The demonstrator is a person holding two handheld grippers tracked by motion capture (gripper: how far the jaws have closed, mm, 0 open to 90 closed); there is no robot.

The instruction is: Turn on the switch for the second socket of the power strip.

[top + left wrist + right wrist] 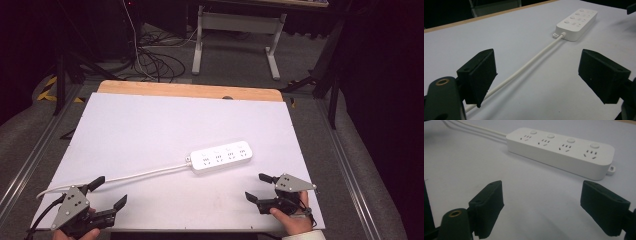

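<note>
Four sockets sat in a row along the strip (pixel 221 156), a white, round-cornered bar with a small round button above each socket and a little mounting tab at each end. It lay flat on the table (pixel 150 125), a bit right of centre, its long axis running from about 8 o'clock to 2 o'clock in the high view. A white cord (pixel 145 173) left its 8 o'clock end and ran across the table toward the near left edge, passing close by the left gripper (pixel 111 193). That gripper rested at the near left corner with its jaws spread wide and nothing between them; in the left gripper view the cord (pixel 524 68) passed just beside the left-hand pad (pixel 480 75) and led up to the strip (pixel 577 23) at 1 o'clock. The right gripper (pixel 258 187) sat near the front right edge, at about 5 o'clock from the strip and apart from it, jaws likewise wide and empty. In the right gripper view the strip (pixel 560 151) lay just ahead of the pads (pixel 604 207), not touched.
</note>
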